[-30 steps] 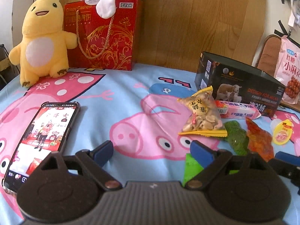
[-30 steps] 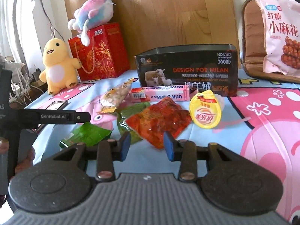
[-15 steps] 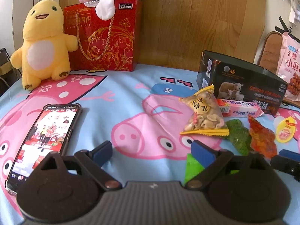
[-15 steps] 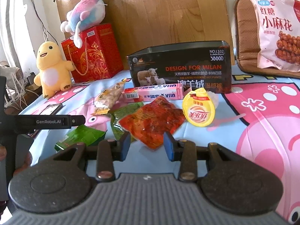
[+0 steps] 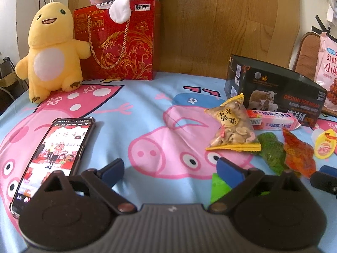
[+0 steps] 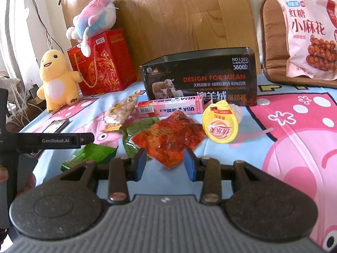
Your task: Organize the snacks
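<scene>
Both sets of jaws stand apart with nothing between them: the right gripper [image 6: 165, 164] is parted narrowly and lined up on the near corner of the red snack packet [image 6: 170, 138], while the left gripper [image 5: 170, 169] is spread wide over bare bedsheet [image 5: 147, 113], with a phone [image 5: 53, 155] lying to its left. Over the last second the right view has crept closer to the pile, so the red packet now sits larger and just ahead of the pads; the left one has barely shifted. That suggests a first pick is being set up, and none of the sorting looks done yet. Beside the red packet lie a green packet [image 6: 137, 133] partly under it, a folded green wrapper [image 6: 90, 157] nearer the left tool, and a yellow jelly cup [image 6: 220, 125]. Beyond are the peanut bag [image 6: 121, 110] and the pink candy box [image 6: 168, 107], which rests against the open black box [image 6: 200, 78], the likely container.
</scene>
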### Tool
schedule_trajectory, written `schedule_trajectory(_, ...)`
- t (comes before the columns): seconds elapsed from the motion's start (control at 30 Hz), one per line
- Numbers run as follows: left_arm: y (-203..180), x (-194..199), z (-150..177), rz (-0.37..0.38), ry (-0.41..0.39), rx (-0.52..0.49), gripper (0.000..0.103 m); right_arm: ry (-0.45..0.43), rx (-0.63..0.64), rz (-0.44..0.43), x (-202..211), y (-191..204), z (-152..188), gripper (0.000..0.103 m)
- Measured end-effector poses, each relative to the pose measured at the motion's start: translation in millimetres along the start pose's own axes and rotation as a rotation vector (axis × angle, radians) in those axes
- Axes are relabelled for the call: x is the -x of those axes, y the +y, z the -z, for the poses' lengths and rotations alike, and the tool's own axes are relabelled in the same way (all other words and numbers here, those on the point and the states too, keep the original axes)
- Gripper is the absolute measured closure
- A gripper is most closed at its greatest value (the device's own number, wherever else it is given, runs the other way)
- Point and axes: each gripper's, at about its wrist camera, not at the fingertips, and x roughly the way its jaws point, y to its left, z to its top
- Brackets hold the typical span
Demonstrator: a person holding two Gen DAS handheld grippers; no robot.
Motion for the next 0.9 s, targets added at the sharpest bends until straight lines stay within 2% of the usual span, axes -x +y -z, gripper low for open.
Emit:
schedule_trajectory(0.57, 2.0, -1.3, -0.3, 0.012, 0.014, 0.012, 0.004, 0.001, 0.0, 0.001, -0.1, 0.2, -0.2, 0.061)
schedule_trajectory(0.73, 2.0, -1.6, -0.2, 0.023, 0.021, 0.012, 0.001, 0.004, 0.0, 0.01, -0.7, 1.0, -0.1, 0.056)
schedule_trajectory(0.9, 2.8, -1.8, -0.5, 0.033, 0.025, 0.013, 0.0, 0.006, -0.007, 0.01, -5.4, -1.4, -7.8, 0.056)
